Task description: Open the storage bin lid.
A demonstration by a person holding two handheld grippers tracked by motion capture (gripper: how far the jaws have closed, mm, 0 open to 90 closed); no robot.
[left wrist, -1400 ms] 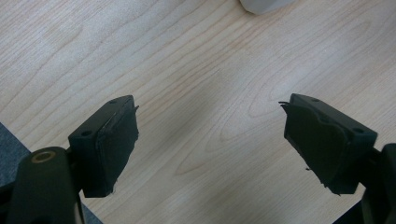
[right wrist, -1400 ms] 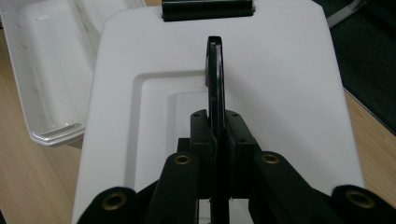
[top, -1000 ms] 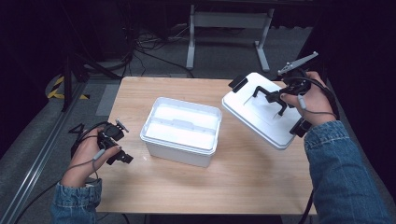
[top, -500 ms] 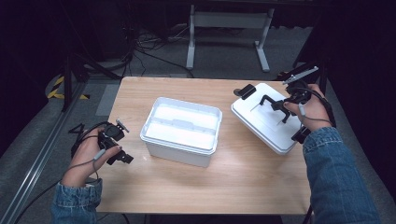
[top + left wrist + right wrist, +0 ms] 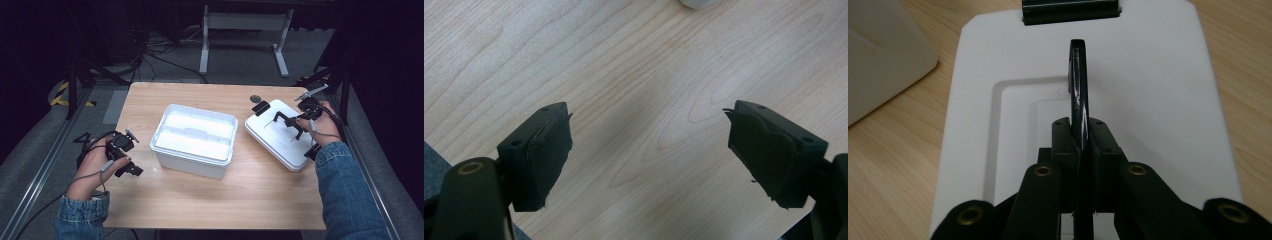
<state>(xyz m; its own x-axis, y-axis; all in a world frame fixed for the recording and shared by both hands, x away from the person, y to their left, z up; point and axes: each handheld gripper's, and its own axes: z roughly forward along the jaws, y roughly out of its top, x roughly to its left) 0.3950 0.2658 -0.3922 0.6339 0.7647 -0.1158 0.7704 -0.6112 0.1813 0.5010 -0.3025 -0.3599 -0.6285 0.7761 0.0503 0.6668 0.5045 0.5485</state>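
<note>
Lid removal is judged to be done: the white lid [image 5: 285,135] lies on the tabletop [image 5: 250,195] to the right of the open white box [image 5: 195,140], well clear of the box's rim and apparently flat on the wood. The lid's black handle [image 5: 1078,85] is gripped by the right gripper [image 5: 295,125], whose fingers are closed tight on the handle's thin arch, as is plainly seen in the right gripper view, where the handle stands upright between them. A black latch [image 5: 1070,11] is seen at the far edge of the lid in that view, and the corner of the box at the upper left.

The box stands uncovered near the middle of the tabletop, its inside bright and, as far as can be told, without contents; a moulded ridge is seen along its far wall.

The left gripper [image 5: 122,152] is held low over the near left part of the tabletop, apart from the box. Its fingers [image 5: 539,150] are spread wide with nothing between them, bare wood being seen in the gap in the left gripper view.

What is left, by judgement, is little: the handle has not yet been let go, so release and withdrawal of the right gripper are outstanding. Whether anything is to be put into or taken out of the box cannot be told. A small dark round object [image 5: 255,99] lies on the tabletop just beyond the lid; its nature cannot be made out
</note>
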